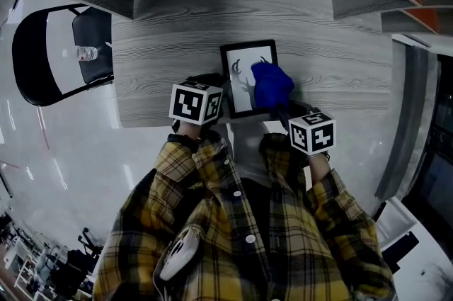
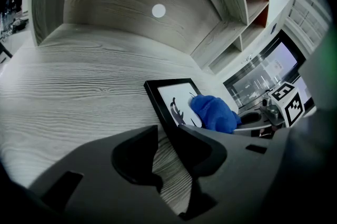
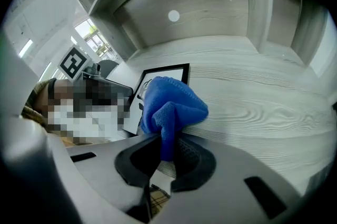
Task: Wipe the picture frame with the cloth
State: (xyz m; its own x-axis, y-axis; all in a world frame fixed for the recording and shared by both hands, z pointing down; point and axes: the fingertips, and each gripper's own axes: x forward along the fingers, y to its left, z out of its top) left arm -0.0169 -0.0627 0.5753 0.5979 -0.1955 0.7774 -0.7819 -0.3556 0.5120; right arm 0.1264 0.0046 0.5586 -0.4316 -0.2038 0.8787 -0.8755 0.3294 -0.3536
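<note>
Now: right gripper (image 3: 164,158) clenched on the blue cloth (image 3: 171,101), which rests on the picture frame (image 1: 244,83) glass. Left gripper (image 2: 171,165) jaws apart, empty, at the frame's near-left edge.

Office: wood-grain desk (image 1: 177,44), cubby shelves (image 2: 237,33), black chair (image 1: 28,59).

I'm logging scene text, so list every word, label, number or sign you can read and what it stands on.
Nothing legible.
White marker cube on the left gripper: black square pattern, no letters.
White marker cube on the right gripper: likewise.
Black picture frame: antler drawing, no lettering.
Blue cloth: no print.
Label on what looks like a clear bottle on the black chair: too small to read.
</note>
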